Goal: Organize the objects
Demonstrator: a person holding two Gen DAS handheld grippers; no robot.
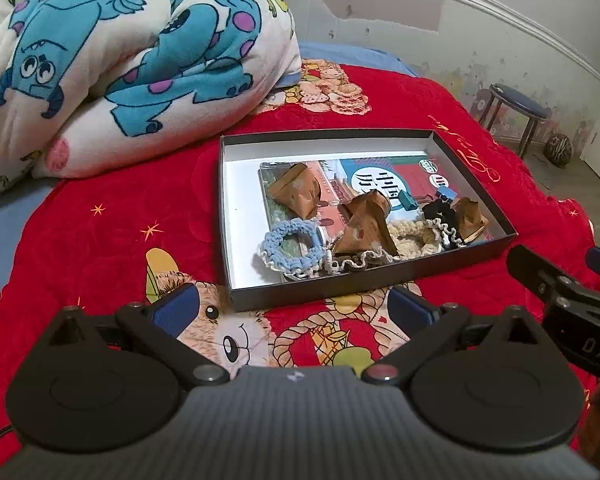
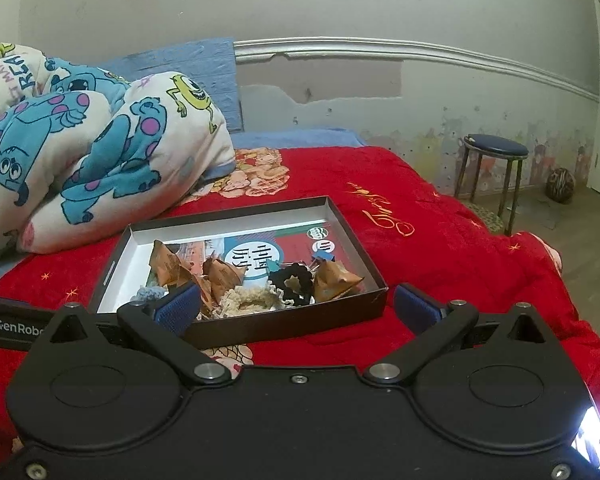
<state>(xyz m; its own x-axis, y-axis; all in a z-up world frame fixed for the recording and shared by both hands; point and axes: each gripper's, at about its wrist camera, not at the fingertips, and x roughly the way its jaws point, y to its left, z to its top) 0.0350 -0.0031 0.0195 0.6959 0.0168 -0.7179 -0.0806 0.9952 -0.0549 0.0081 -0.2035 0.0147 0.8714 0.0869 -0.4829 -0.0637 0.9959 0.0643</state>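
Note:
A shallow dark box point(image 1: 380, 286) point(image 2: 260, 330) with a white inside lies on the red bedspread. In it lie a booklet point(image 1: 384, 184) point(image 2: 256, 254), three brown paper packets point(image 1: 296, 190) point(image 2: 336, 280), a blue scrunchie point(image 1: 292, 248), a cream scrunchie point(image 2: 246, 300), a black scrunchie point(image 1: 446, 218) point(image 2: 292, 280) and a blue binder clip point(image 1: 446, 196). My left gripper point(image 1: 296, 308) is open just short of the box's near wall, with nothing between its fingers. My right gripper point(image 2: 296, 306) is open at the box's near right corner, also holding nothing; it shows at the right edge of the left wrist view.
A rolled cartoon-print quilt point(image 1: 120, 60) point(image 2: 92, 152) lies behind and left of the box. The red bedspread point(image 1: 100, 240) point(image 2: 440, 240) stretches to the right edge of the bed. Beyond it stand a blue-topped stool point(image 1: 516, 108) point(image 2: 496, 152) and a ball point(image 2: 560, 186) on the floor by the wall.

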